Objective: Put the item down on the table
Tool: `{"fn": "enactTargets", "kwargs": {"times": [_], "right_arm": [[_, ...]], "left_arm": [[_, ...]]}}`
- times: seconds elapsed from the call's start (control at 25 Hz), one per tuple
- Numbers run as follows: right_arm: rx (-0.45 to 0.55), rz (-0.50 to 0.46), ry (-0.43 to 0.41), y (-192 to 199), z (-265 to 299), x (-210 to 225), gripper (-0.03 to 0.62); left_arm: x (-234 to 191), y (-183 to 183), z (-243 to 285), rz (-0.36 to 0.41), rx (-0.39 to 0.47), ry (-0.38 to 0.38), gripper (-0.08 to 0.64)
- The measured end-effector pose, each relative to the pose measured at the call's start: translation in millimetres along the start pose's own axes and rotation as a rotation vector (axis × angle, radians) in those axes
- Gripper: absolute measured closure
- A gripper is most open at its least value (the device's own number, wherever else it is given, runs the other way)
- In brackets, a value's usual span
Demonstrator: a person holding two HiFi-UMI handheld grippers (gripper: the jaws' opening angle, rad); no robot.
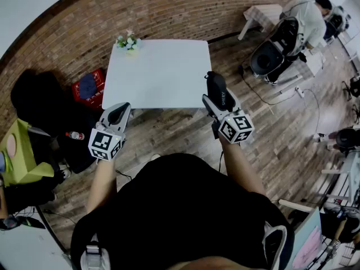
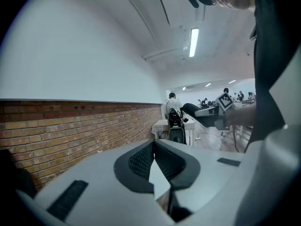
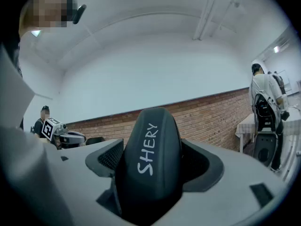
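The right tongs (image 1: 219,99) are clamping a black case (image 3: 150,154) (lettered SHERY) at the white tabletop's (image 1: 157,75) 4 o'clock edge; the left tongs (image 1: 118,115) are sitting pressed together, empty.

White square tabletop (image 1: 160,75) stands on wood-plank floor (image 1: 169,134). One small flower bunch (image 1: 128,41) sits at its 11 o'clock corner.

Small flower bunch (image 1: 128,41), red bag (image 1: 90,89), brick wall (image 1: 169,7)
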State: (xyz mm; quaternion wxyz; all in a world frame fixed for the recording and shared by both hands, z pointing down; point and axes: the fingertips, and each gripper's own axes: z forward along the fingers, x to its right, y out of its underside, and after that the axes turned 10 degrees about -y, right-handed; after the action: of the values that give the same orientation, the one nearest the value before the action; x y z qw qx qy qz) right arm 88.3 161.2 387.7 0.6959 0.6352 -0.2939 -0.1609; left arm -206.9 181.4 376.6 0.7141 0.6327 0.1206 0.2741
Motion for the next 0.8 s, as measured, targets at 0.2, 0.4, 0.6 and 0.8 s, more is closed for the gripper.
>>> {"fn": "enactTargets", "kwargs": {"times": [0.2, 0.4, 0.6, 0.8], "right_arm": [[-0.001, -0.005, 0.000, 0.4, 13.3, -11.4, 0.204], [0.001, -0.003, 0.011, 1.9, 27.9, -20.5, 0.204], [0.014, 0.035, 0.038, 5.6, 43.3, -26.4, 0.204], [0.016, 0.045, 0.057, 11.2, 65.7, -36.2, 0.204]], "left_arm": [[-17.3, 4.2, -5.5, 0.000, 0.001, 0.006, 0.549], [-35.4, 15.0, -12.0, -0.002, -0.008, 0.016, 0.549], [-56.6, 24.4, -16.0, -0.002, -0.013, 0.027, 0.549], [-84.1, 34.6, -16.4, -0.001, -0.015, 0.044, 0.549]]}}
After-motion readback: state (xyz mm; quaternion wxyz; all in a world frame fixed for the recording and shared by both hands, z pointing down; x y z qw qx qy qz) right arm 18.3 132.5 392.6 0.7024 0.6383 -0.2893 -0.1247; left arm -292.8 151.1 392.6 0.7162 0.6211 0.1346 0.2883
